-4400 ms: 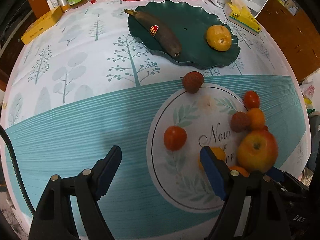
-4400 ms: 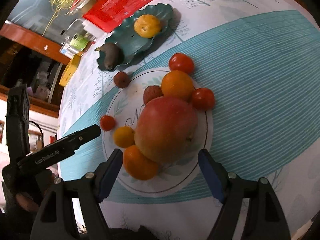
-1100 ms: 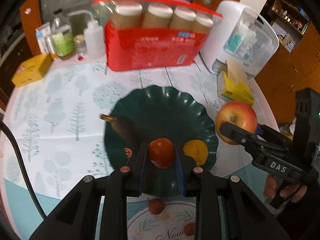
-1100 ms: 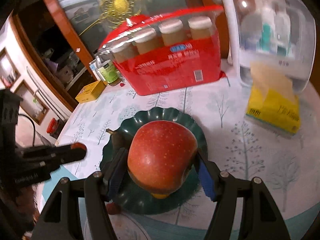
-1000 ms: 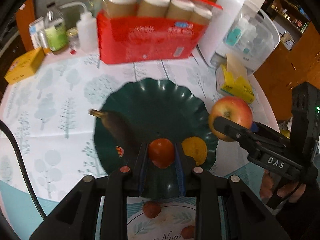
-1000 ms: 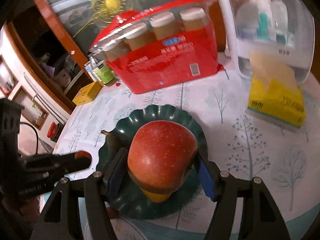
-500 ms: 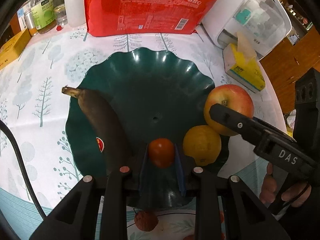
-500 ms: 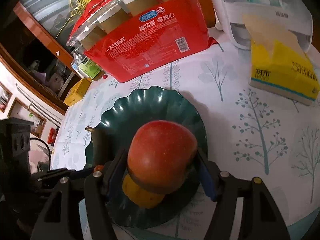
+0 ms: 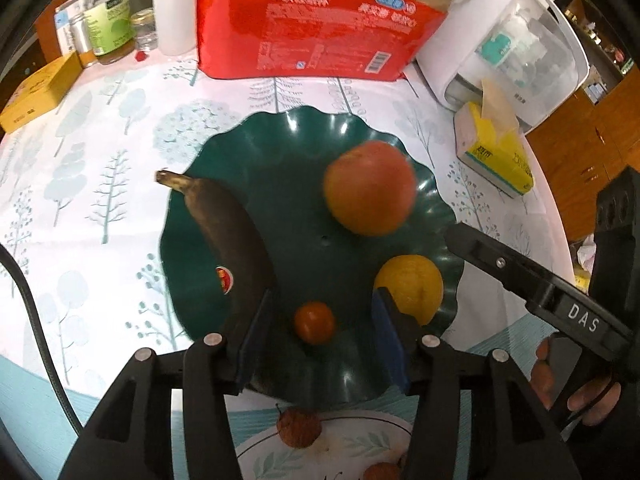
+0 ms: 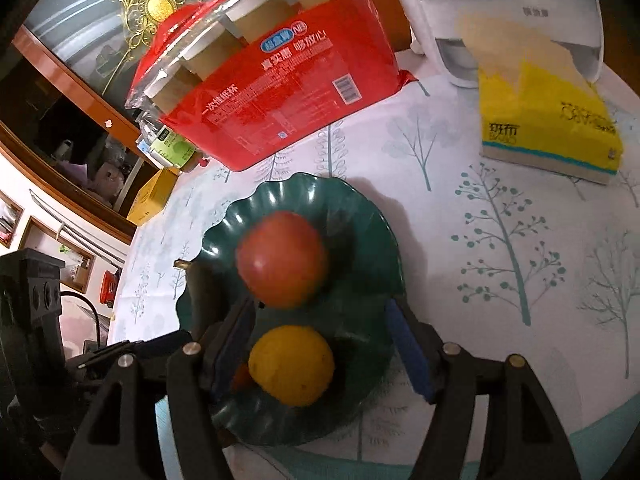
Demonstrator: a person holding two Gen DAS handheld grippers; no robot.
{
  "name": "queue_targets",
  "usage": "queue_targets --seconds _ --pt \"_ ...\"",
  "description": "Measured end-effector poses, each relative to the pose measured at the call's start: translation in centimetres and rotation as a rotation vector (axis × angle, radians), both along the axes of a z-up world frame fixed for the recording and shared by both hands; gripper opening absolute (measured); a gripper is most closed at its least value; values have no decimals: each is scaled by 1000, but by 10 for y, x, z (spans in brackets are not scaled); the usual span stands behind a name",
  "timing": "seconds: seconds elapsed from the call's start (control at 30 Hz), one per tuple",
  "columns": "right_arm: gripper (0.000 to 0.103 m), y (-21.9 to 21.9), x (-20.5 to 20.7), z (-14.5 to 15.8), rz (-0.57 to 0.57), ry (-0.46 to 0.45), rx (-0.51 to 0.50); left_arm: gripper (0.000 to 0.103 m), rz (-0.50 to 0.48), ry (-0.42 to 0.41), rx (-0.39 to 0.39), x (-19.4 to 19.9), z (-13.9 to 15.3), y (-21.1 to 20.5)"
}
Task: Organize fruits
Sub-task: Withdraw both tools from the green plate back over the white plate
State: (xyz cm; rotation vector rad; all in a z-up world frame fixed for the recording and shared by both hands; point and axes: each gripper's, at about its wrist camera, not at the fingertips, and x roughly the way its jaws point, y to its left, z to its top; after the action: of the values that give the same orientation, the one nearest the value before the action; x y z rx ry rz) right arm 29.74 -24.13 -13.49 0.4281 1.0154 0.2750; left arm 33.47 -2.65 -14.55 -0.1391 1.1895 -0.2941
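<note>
Fruits now lie mostly on the green plate [image 9: 256,152]. Left gripper [image 9: 320,332] is opening, its pads clear of the small tomato [image 9: 314,322] resting on the plate between them. Right gripper [image 10: 320,344] stands apart, its jaws opening, with the apple [image 10: 282,259] loose just ahead and the orange [image 10: 292,364] between its fingers, untouched. Beside them lies one dark banana [image 9: 228,232], its long axis running away from the left gripper. Nearer than the plate, at least two lychees [image 9: 298,422] wait, closest to the left gripper.

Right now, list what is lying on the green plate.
On the green plate: a dark banana, an apple, an orange and a small tomato. The left fingers cover the plate's near rim.
</note>
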Motion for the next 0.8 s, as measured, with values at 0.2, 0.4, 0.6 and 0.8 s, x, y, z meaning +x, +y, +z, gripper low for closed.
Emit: queue_targets --seconds 0.2,0.4,0.6,0.8 --pt "69 2 -22 19 -4 -10 -2 55 29 -24 6 -22 21 10" --pt "69 10 -54 40 6 -20 -7 56 52 -54 1 -56 45 19" --pt "69 21 -92 62 23 -56 -16 57 73 -91 7 -95 67 29" --pt "69 27 -127 80 34 -106 -42 57 89 -112 39 -135 79 36"
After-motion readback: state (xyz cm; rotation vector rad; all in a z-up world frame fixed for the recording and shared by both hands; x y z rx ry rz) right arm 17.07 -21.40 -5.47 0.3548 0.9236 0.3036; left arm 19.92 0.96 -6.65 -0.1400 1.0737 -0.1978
